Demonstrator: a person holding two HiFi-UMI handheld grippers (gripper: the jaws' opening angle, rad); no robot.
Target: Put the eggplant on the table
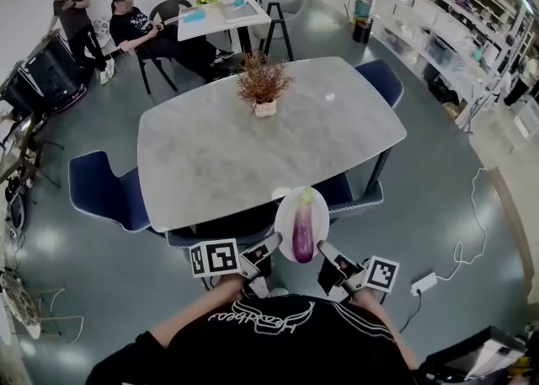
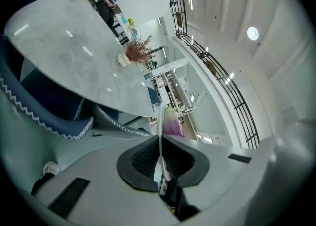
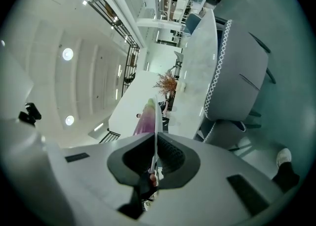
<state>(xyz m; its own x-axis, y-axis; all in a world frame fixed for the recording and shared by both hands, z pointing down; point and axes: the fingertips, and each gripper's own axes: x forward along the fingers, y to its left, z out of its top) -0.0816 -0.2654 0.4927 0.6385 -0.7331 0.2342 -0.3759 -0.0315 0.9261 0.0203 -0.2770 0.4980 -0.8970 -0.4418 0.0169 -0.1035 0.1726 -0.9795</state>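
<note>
**Head view:** high, just short of the table's (image 1: pixel 210 164) near edge, facing steeply down across it. **Left and right gripper views:** close to that edge, rolled sideways, facing across the tabletop. All three share the table and its potted dried plant (image 1: pixel 263 87).

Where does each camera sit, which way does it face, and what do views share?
Head view: on the person's head, looking steeply down at the table; black shirt, left hand-held gripper, right hand-held gripper show.
Left gripper view: on the left hand-held gripper, looking along jaws shut on the plate, toward the table; own body shows.
Right gripper view: likewise, from the plate's opposite rim.
All share eggplant, plate, table, dried plant.
</note>
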